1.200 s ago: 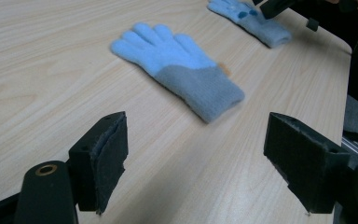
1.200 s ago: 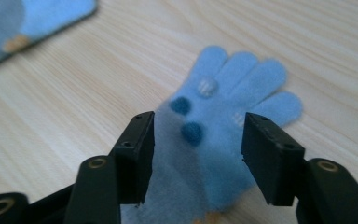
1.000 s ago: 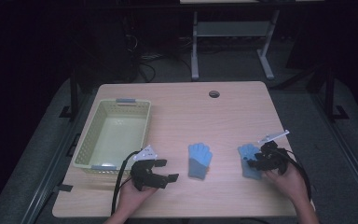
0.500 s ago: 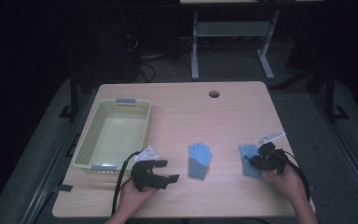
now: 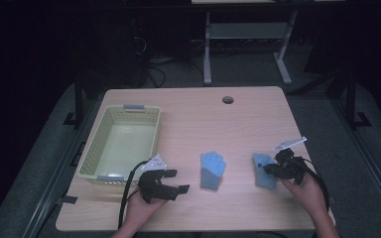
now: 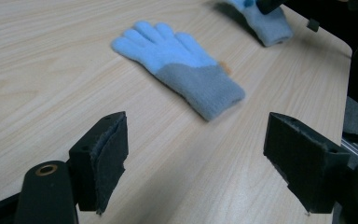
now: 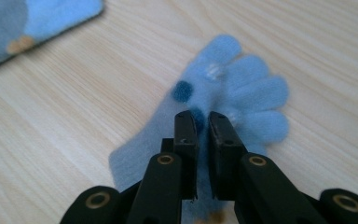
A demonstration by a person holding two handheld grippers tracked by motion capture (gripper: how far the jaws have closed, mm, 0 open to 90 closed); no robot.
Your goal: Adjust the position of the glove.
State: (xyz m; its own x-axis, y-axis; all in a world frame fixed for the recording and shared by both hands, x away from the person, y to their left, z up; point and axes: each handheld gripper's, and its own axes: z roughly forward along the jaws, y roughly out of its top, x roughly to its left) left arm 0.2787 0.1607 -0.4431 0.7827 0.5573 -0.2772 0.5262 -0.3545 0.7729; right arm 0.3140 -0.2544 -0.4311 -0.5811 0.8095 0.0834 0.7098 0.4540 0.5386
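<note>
The right hand-held gripper [image 5: 273, 169] has just been closing, and its jaws now pinch a fold of the right glove [image 5: 264, 170], which lies flat near the table's [image 5: 238, 121] right front corner. In the right gripper view the pinch sits on the palm of that glove [image 7: 223, 98], its fingers fanned away from the hand-held gripper and its cuff running back under the jaws. From above, its long axis runs front to back, fingers toward the far edge.

The other glove [image 5: 213, 170] lies mid-table by the front edge, same heading — fingers far, grey cuff near. The left hand-held gripper [image 5: 172, 181] is the nearer one, jaws wide open and empty, the glove [image 6: 179, 65] ahead. A pale green basket [image 5: 92, 153] stands along the left edge, likely the destination.
</note>
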